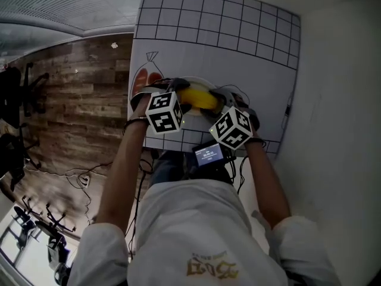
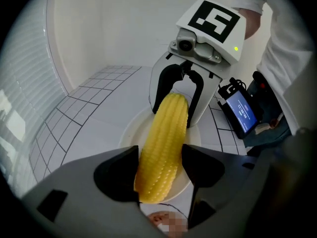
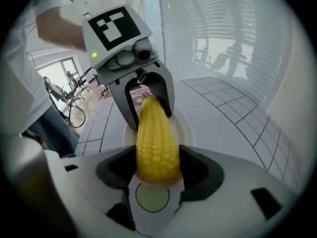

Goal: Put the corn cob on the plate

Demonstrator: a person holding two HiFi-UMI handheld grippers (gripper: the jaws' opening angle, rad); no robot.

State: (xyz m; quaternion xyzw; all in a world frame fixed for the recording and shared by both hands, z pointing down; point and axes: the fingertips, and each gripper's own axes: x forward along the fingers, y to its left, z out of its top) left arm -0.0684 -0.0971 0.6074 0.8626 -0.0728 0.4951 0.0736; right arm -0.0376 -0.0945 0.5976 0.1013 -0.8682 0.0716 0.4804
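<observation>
Yellow knobbly corn cob (image 2: 163, 143) hangs over the round white plate (image 2: 128, 133), our left gripper (image 2: 159, 162) and right gripper (image 3: 157, 165) each pinching one end, so we judge an uneven release could roll it off.

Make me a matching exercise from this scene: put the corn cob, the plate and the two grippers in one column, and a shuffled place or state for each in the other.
Column one:
1. corn cob
2. plate
3. left gripper
4. right gripper

Column two:
A. white, lying below the corn
B. shut on the corn's thick end
C. yellow, held at both ends
D. shut on the corn's pointed end

Pairs: 1-C, 2-A, 3-D, 4-B.
</observation>
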